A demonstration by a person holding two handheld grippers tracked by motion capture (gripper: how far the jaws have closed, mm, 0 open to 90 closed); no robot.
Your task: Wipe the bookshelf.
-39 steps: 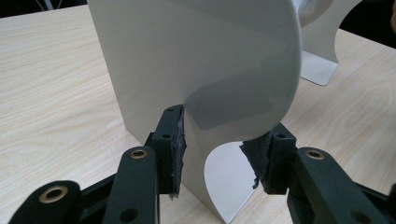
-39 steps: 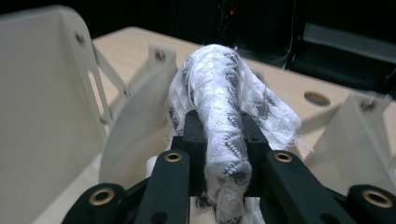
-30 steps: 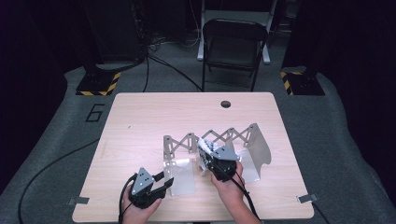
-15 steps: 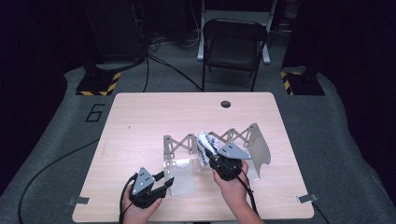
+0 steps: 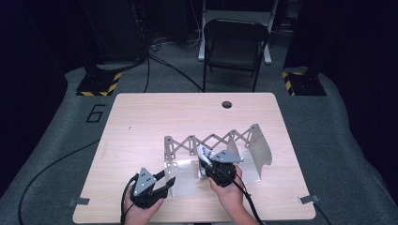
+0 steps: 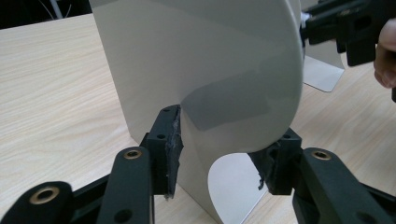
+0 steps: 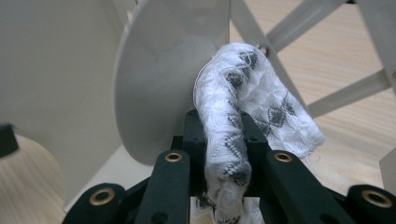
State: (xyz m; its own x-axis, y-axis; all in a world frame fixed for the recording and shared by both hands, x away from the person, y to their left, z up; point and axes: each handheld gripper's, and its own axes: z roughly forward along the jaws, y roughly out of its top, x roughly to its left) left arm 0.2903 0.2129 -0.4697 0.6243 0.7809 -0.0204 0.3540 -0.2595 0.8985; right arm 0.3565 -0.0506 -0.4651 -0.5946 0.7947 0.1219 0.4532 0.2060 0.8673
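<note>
A pale wooden table [image 5: 141, 122] with a round cable hole [image 5: 227, 104] near its far edge. A grey metal expanding rack [image 5: 256, 145] stands on it.

The rack [image 5: 220, 143] stands on the table [image 5: 141, 122], with a chair [image 5: 234, 49] behind the table.

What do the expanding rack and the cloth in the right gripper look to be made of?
Rack: likely thin sheet metal with a matte pale grey finish; the plates show soft reflections and crisp edges. Cloth: soft white knit with grey diamond pattern, loose fibres showing at its edges, clamped in the right gripper.
</note>
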